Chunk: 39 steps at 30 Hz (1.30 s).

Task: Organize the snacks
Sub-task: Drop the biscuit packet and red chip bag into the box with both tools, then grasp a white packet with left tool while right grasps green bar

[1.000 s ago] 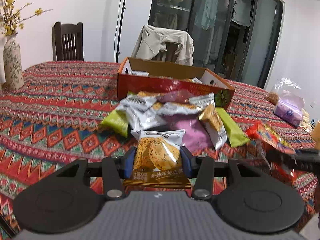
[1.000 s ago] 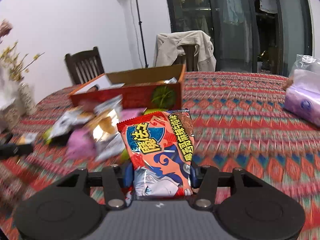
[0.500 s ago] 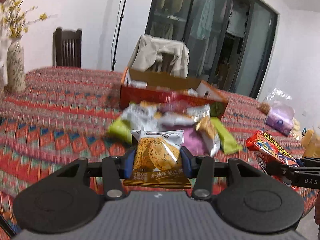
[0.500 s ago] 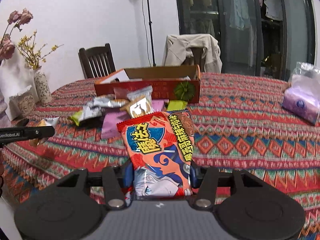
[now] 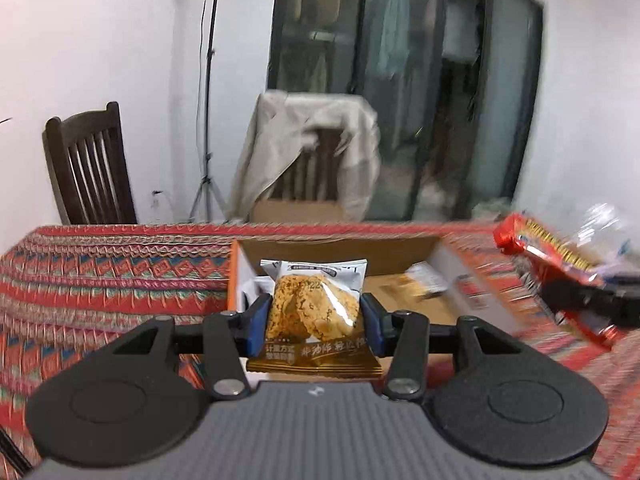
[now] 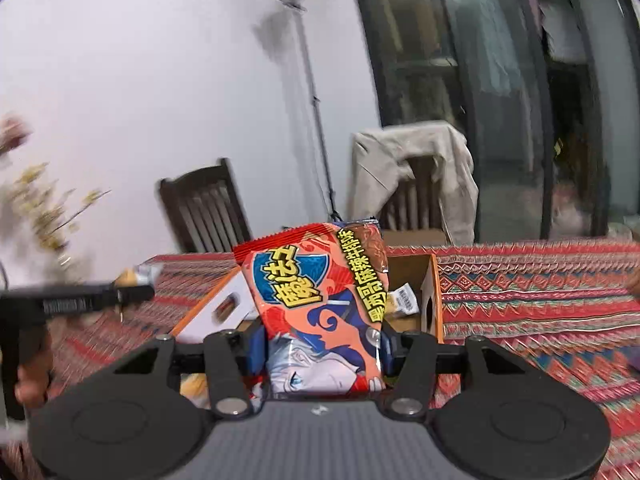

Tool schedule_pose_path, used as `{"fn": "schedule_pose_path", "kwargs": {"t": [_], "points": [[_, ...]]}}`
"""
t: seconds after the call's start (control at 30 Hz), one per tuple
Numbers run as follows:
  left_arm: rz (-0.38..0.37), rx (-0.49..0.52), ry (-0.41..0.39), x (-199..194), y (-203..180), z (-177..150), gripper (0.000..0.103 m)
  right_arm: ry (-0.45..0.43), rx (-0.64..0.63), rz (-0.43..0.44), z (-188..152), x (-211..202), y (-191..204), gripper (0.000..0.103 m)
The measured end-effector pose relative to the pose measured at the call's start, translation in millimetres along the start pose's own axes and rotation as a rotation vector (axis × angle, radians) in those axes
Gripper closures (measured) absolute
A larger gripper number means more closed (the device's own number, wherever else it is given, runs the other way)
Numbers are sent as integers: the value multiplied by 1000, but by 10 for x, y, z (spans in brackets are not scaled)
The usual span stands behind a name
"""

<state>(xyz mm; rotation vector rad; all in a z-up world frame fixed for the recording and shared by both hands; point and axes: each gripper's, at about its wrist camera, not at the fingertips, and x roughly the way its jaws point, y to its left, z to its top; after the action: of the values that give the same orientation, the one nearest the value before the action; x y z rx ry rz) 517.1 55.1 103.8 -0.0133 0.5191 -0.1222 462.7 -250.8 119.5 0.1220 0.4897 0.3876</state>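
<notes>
My left gripper (image 5: 314, 326) is shut on a clear-and-gold cracker packet (image 5: 314, 312), held upright just above the open cardboard box (image 5: 404, 292). My right gripper (image 6: 320, 344) is shut on a red snack bag (image 6: 320, 296) with yellow lettering, also over the cardboard box (image 6: 430, 292). In the left wrist view, the red snack bag (image 5: 548, 248) and the right gripper (image 5: 592, 304) show blurred at the right edge. In the right wrist view, the left gripper (image 6: 136, 280) shows at the left with a hand (image 6: 32, 376) on it. A small packet (image 6: 404, 300) lies inside the box.
The table carries a red patterned cloth (image 5: 100, 272). Behind it stand a dark wooden chair (image 5: 88, 168) and a chair draped with a beige jacket (image 5: 312, 152). A light stand (image 6: 316, 120) rises by the white wall. Blurred flowers (image 6: 48, 208) sit at the far left.
Both grippers have moved forward and up with their packets, from in front of the snack pile to over the cardboard box. The pile has dropped out of view.
</notes>
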Motion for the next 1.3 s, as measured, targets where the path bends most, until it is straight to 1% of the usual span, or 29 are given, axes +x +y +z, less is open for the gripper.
{"fn": "schedule_pose_path", "kwargs": {"t": [0.07,0.13,0.2,0.27,0.3,0.33,0.37,0.4,0.47,0.53,0.57,0.6,0.63,0.67,0.73,0.8,0.83,0.93,0.97,1.0,1.07,1.13,1.17,1.2,1.3], "points": [[64,22,72,470,7,26,55,64,6,-47,156,526,-47,52],[102,31,120,809,32,6,55,127,-3,-116,216,990,-82,52],[125,-7,166,1021,94,-25,55,190,-20,-197,211,1413,-137,52],[115,-17,174,1095,141,-65,55,234,-6,-228,175,1660,-209,52],[108,-5,175,1112,140,-81,52,255,-1,-238,160,1751,-230,52],[101,9,178,1127,125,-97,42,271,-5,-246,137,1822,-246,52],[92,17,180,1142,114,-112,36,279,-22,-256,99,1873,-235,52],[88,19,180,1151,104,-122,35,279,-50,-277,66,1916,-220,48],[91,32,180,1154,88,-114,34,274,-92,-324,-18,1980,-211,38],[83,23,181,1130,84,-105,30,264,-123,-320,-60,2001,-164,34],[78,16,181,1109,89,-89,30,259,-134,-320,-82,1989,-118,28],[77,12,178,1071,100,-68,29,248,-141,-319,-88,1953,-103,21],[77,11,174,1032,109,-33,29,232,-151,-319,-77,1902,-89,19],[81,10,164,951,115,-5,29,219,-154,-321,-56,1851,-84,19],[92,16,133,765,138,55,23,183,-146,-307,24,1680,-101,19],[95,32,86,483,145,89,21,140,-140,-288,111,1473,-103,19],[94,36,58,302,141,84,19,112,-139,-275,146,1309,-106,18],[56,20,-7,-198,117,5,15,36,-138,-236,173,800,-100,11],[37,14,-26,-393,98,-55,14,19,-136,-226,172,655,-97,9],[25,12,-41,-529,57,-88,13,2,-134,-216,153,491,-89,8],[1,9,-83,-867,-21,-240,6,-27,-137,-186,72,136,-69,8],[-12,17,-118,-1158,-129,-423,5,-57,-141,-165,-54,-209,-29,7],[-18,24,-130,-1271,-177,-510,5,-68,-143,-155,-124,-357,-7,5],[-27,27,-138,-1382,-230,-618,5,-75,-145,-146,-197,-490,15,0],[-44,11,-124,-1640,-363,-958,5,-101,-164,-125,-483,-876,84,0]]}}
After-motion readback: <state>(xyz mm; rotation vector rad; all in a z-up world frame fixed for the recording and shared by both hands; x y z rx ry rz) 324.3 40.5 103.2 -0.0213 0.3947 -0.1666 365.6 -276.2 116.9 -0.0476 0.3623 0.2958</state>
